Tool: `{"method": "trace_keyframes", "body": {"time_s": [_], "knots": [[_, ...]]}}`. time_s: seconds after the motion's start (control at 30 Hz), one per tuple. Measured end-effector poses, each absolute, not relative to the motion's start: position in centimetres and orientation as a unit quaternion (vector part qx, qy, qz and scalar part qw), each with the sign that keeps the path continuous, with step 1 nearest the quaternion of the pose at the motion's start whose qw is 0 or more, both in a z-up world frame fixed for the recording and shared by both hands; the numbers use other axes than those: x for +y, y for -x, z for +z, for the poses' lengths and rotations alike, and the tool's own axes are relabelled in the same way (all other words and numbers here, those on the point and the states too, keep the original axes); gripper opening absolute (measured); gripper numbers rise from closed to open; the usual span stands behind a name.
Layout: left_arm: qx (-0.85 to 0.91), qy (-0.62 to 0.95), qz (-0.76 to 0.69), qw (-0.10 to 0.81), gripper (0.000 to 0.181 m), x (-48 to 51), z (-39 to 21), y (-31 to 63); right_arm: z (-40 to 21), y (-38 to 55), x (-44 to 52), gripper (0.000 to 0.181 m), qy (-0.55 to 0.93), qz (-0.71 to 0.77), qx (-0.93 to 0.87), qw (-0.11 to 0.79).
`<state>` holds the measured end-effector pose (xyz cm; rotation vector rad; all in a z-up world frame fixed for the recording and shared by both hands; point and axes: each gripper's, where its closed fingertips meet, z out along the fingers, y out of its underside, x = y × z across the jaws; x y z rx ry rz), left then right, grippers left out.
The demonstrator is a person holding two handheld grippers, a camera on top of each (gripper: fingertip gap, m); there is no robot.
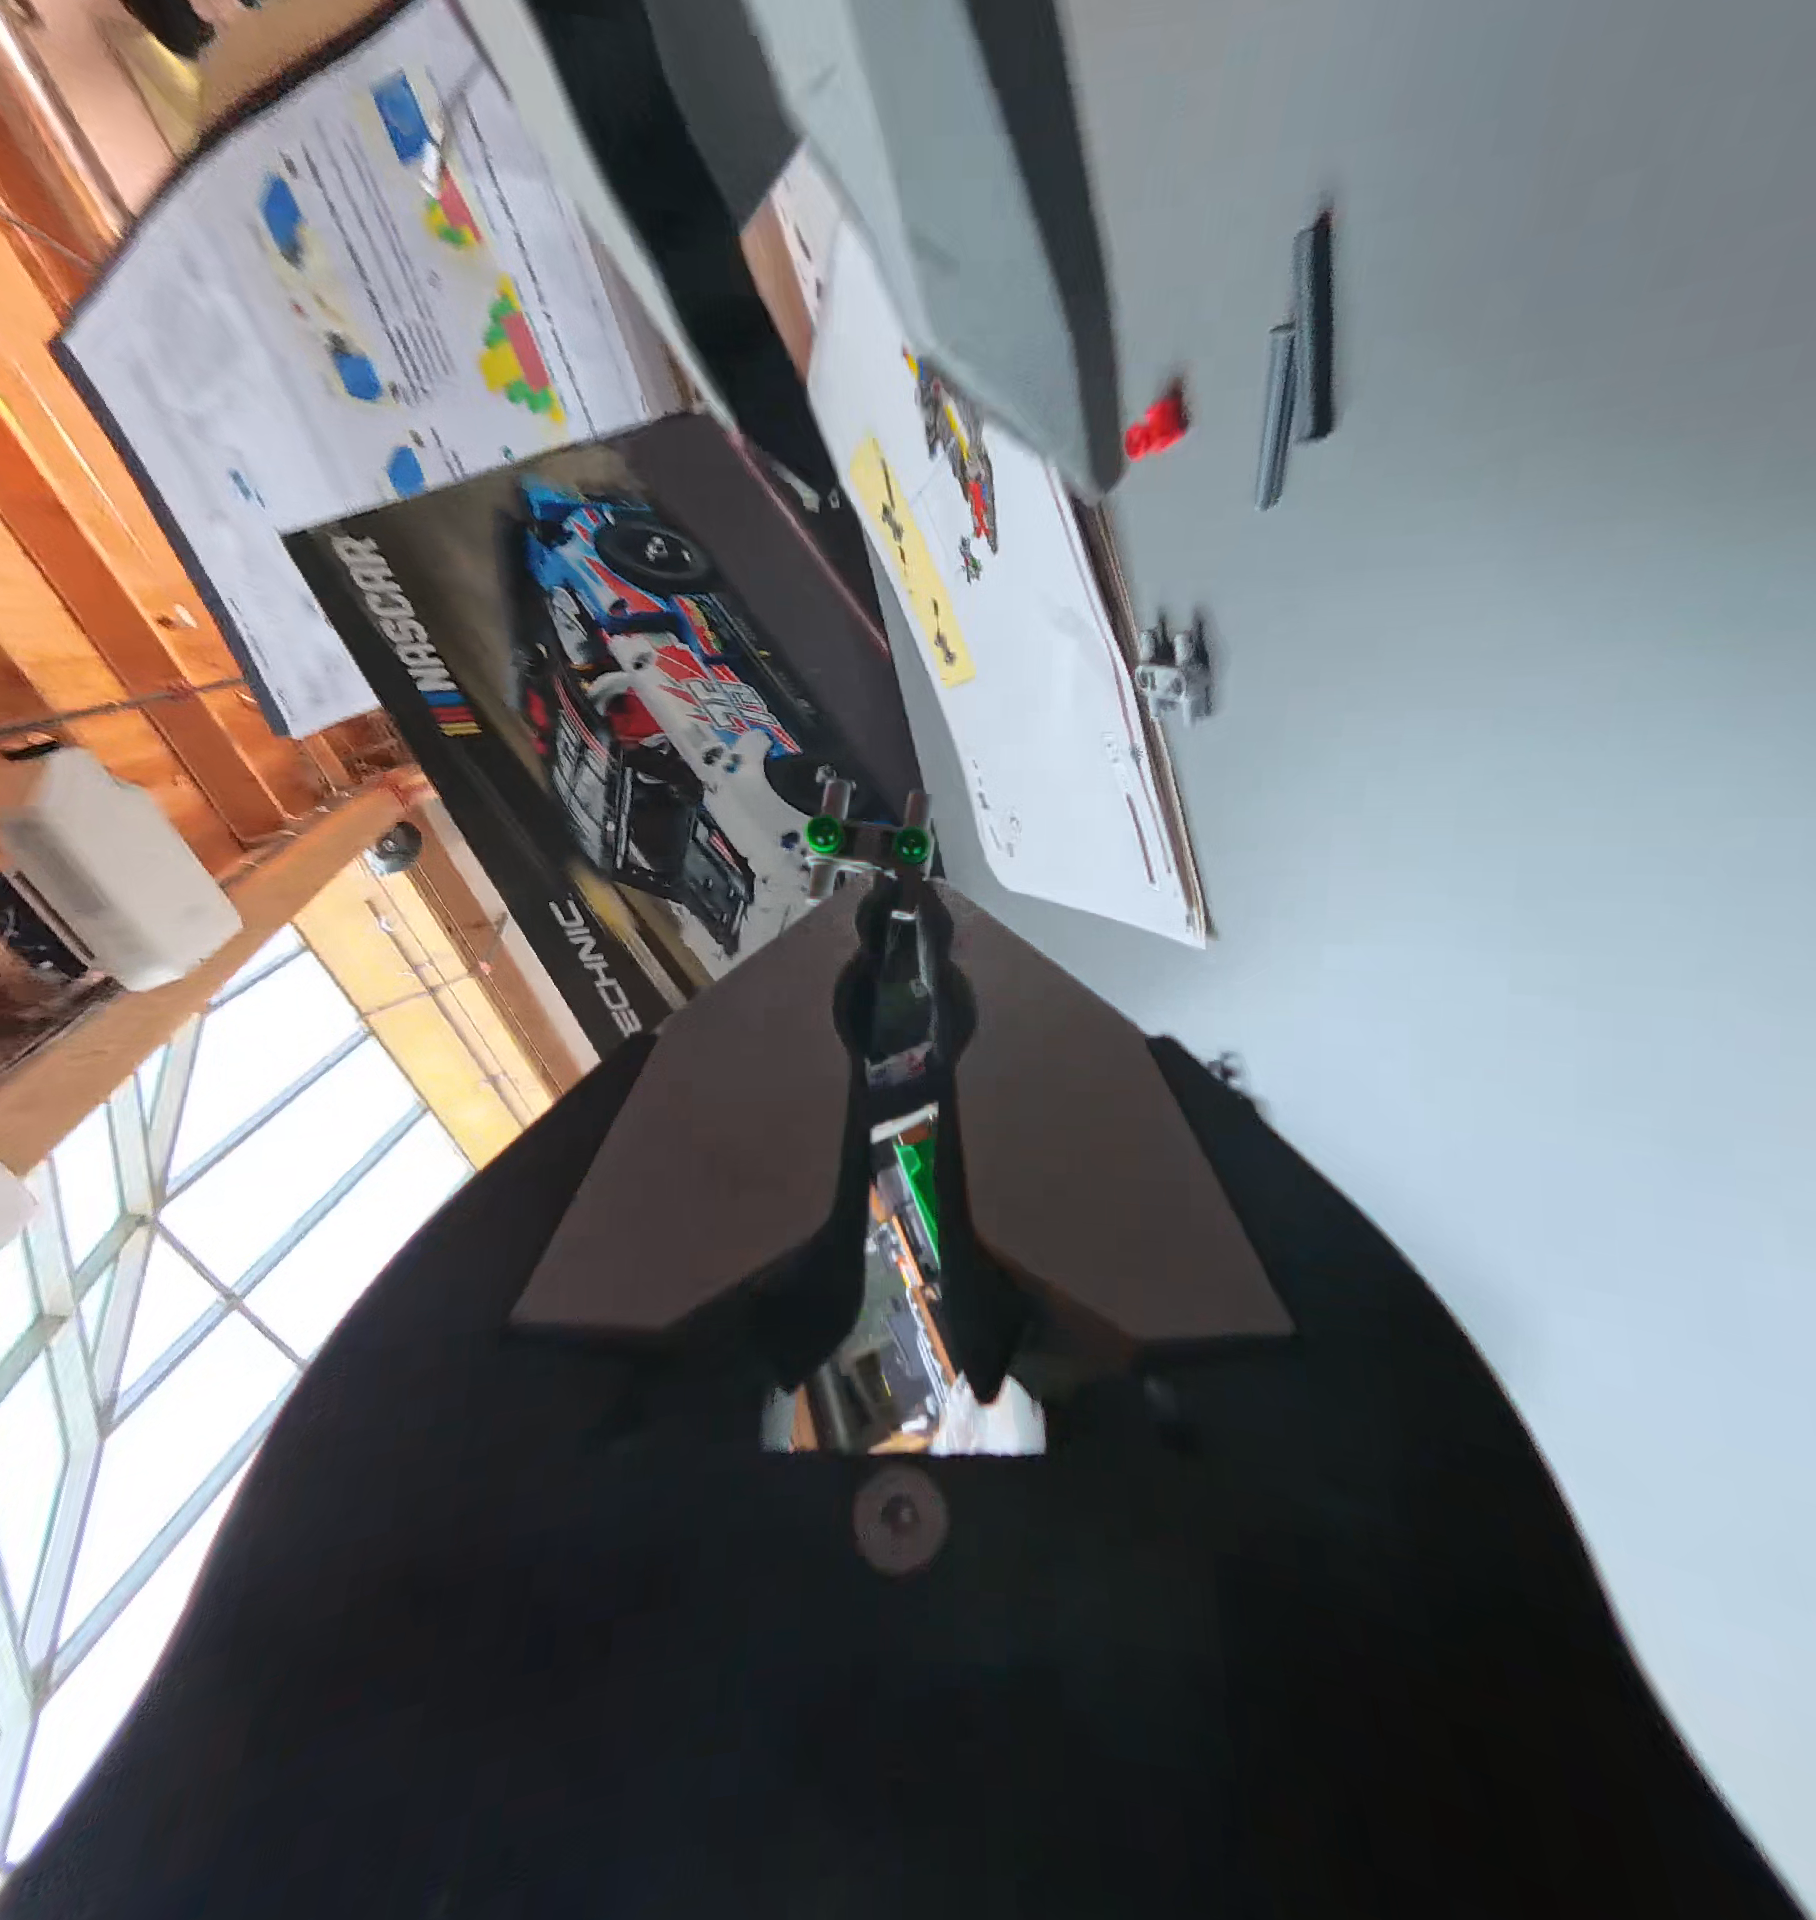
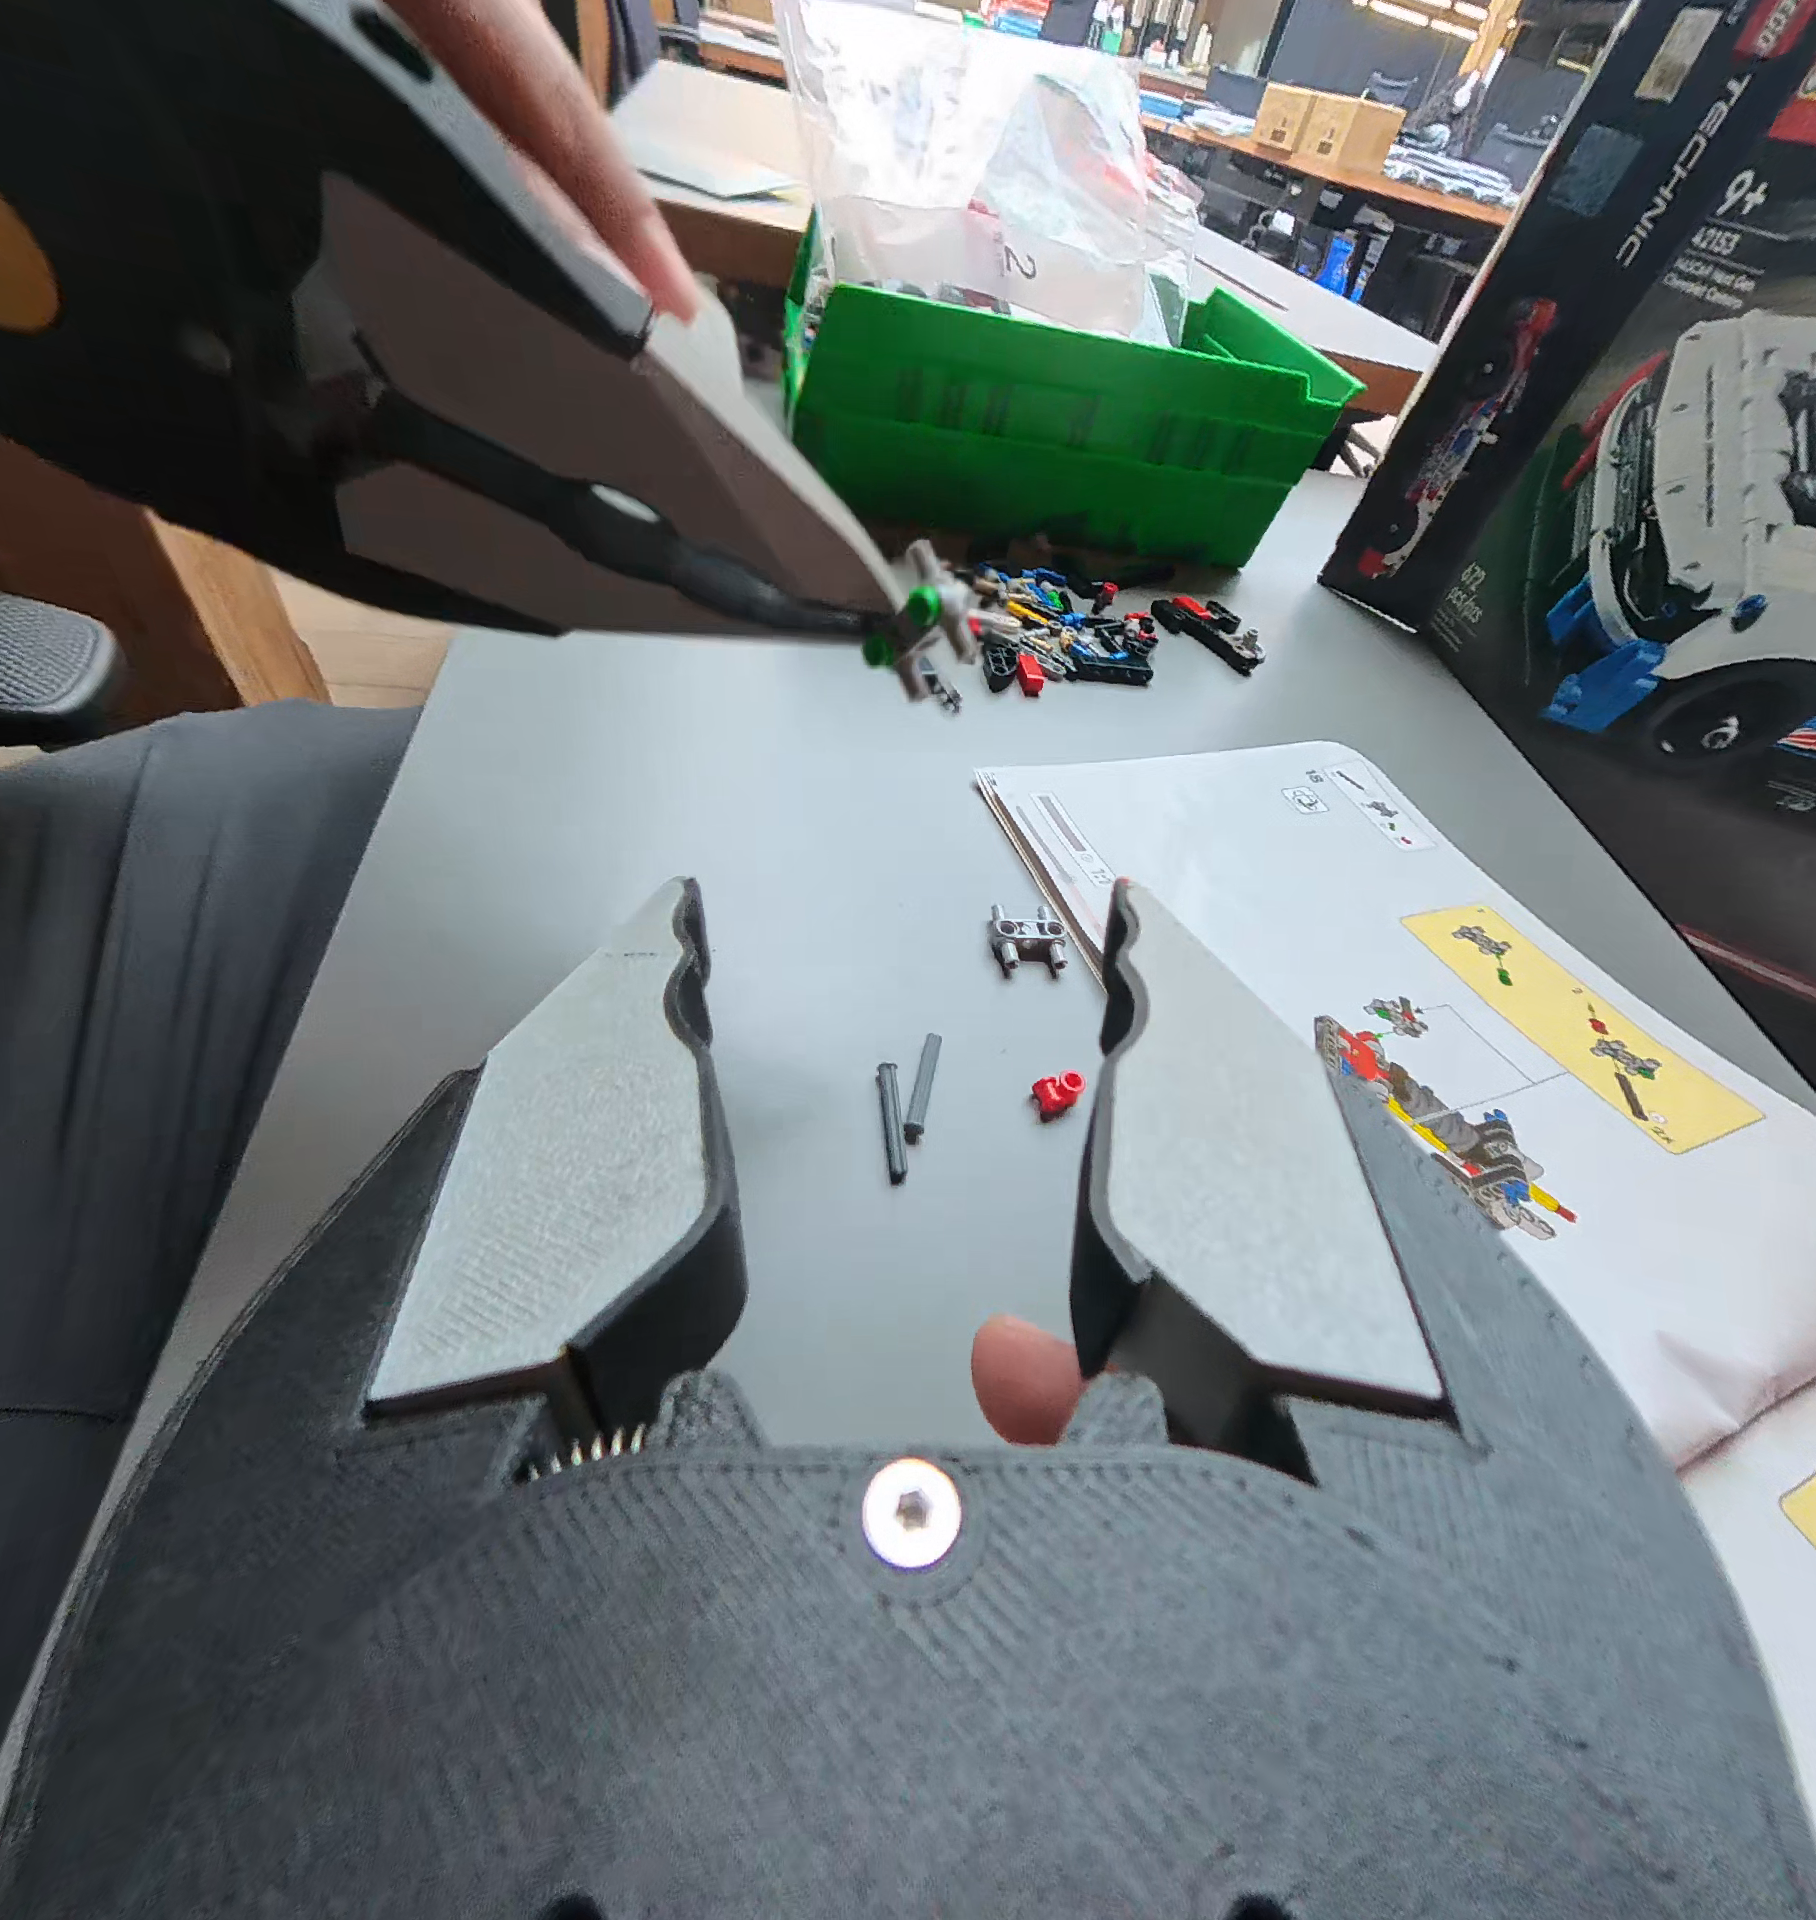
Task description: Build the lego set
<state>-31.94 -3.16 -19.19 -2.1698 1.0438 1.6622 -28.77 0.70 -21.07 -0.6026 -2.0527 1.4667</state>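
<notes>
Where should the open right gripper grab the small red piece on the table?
Across the red piece's blocky body, coming straight down from above. It lies flat and alone on the grey table, clear of the two dark axles, so the right gripper probably has room either side.

A small grey assembly (image 2: 925,613) with two green pins is hanging in the air, pinched at the tips of the left gripper (image 2: 883,623). Two dark grey axles (image 2: 909,1101) are lying side by side on the grey table (image 2: 675,810), a red connector (image 2: 1058,1094) sitting near them and a grey connector block (image 2: 1029,935) resting just beyond. A heap of mixed pieces (image 2: 1080,634) is lying before the green bin (image 2: 1049,436). The instruction booklet (image 2: 1299,935) is lying open.
</notes>
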Motion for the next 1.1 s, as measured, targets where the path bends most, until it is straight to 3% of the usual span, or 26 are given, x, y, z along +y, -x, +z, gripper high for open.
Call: {"method": "trace_keyframes", "body": {"time_s": [0.23, 0.43, 0.57, 0.8, 0.93, 1.1], "knots": [[0.316, 0.771, 0.506, 0.220, 0.002, -3.0, -20.5, 28.4, -20.1, 28.2, 0.3, 0.073, 0.212, 0.575, -0.749, 0.253], [0.109, 0.892, 0.242, 0.366, 0.003, -3.2, -23.0, 28.3, -21.0, 28.1, -0.2, 0.072, 0.206, 0.559, -0.764, 0.247], [0.063, 0.895, 0.078, 0.434, 0.002, -2.7, -23.1, 27.3, -22.4, 27.8, -0.8, 0.069, 0.201, 0.542, -0.784, 0.227], [0.087, 0.898, 0.007, 0.431, 0.002, -2.9, -26.9, 27.2, -24.0, 27.6, -1.5, 0.062, 0.197, 0.513, -0.809, 0.207], [0.144, 0.910, 0.050, 0.384, 0.003, -3.5, -29.0, 27.3, -24.4, 27.3, -1.6, 0.061, 0.189, 0.499, -0.818, 0.215], [0.163, 0.903, 0.060, 0.394, 0.003, -3.5, -29.1, 27.5, -24.3, 27.0, -1.6, 0.060, 0.188, 0.499, -0.818, 0.213]]}}
